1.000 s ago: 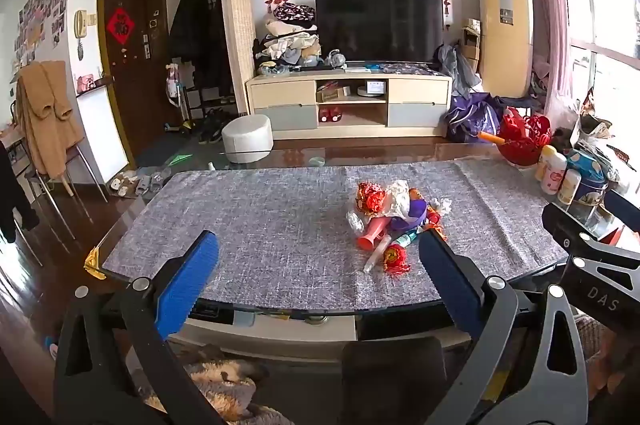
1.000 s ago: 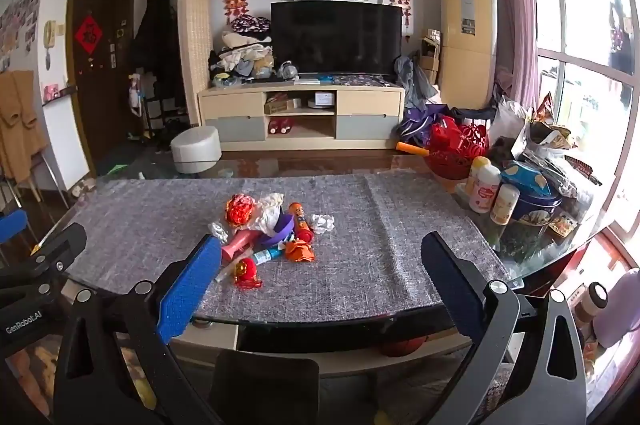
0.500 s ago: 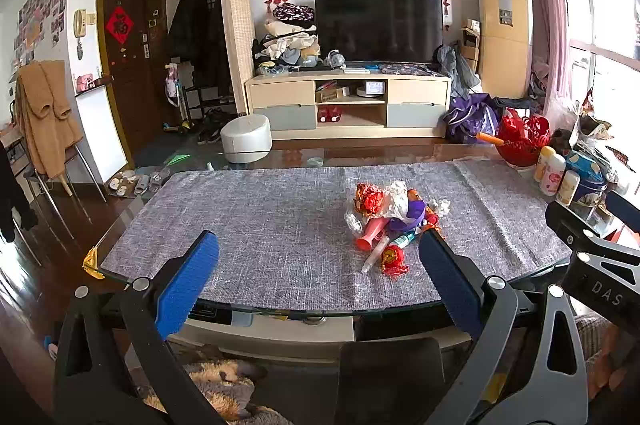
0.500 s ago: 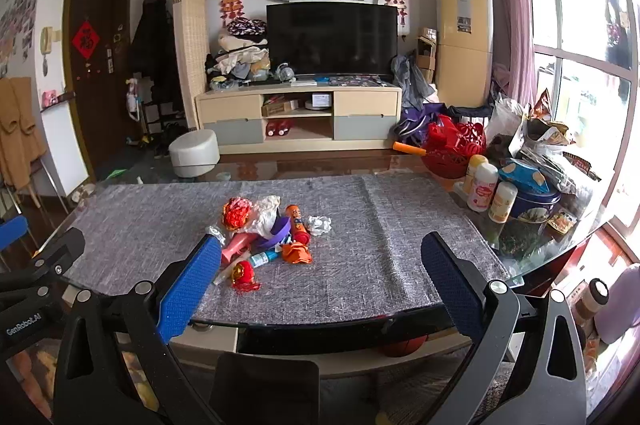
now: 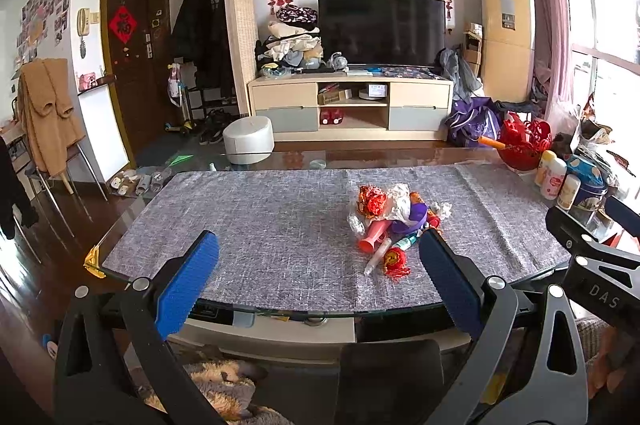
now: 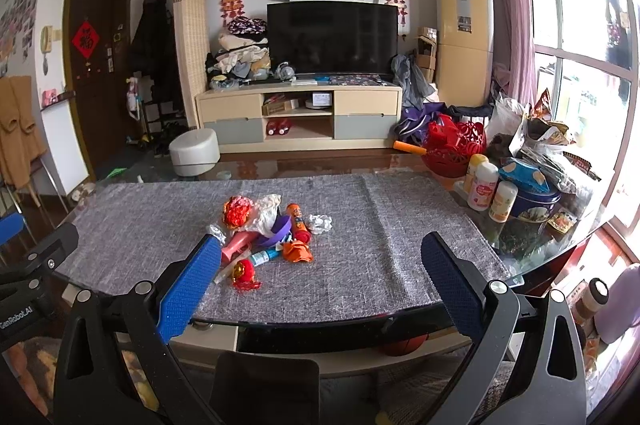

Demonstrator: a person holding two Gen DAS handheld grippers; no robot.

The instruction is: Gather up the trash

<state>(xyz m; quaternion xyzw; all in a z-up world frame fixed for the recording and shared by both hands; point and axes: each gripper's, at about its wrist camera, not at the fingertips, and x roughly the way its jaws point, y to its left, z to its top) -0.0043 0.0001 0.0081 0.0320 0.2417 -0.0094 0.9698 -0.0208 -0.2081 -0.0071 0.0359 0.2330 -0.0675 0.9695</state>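
Both grippers are hanging just short of the near edge of the glass table [image 5: 120, 225], side by side, and neither is touching anything. The left gripper [image 5: 316, 281] is holding its blue pads wide apart with nothing between them, and the right gripper [image 6: 320, 279] is doing the same.

The trash pile [image 6: 268, 229] is sitting on the grey cloth [image 6: 380, 225], near the middle of the table and a little toward the near side — crumpled wrappers, a pink tube [image 6: 236, 245], a purple scrap, an orange bit, a small clear tube. From the left gripper the pile is lying ahead and off toward its right pad; from the right gripper it is lying ahead and off toward its left pad. So it is sitting roughly between the two, and I cannot say which is nearer.

The pink tube is pointing its long axis diagonally, near-left to far-right, so jaws would likely need turning to close across it. The bottles [image 6: 486, 191] at the right edge are standing well apart from the pile.
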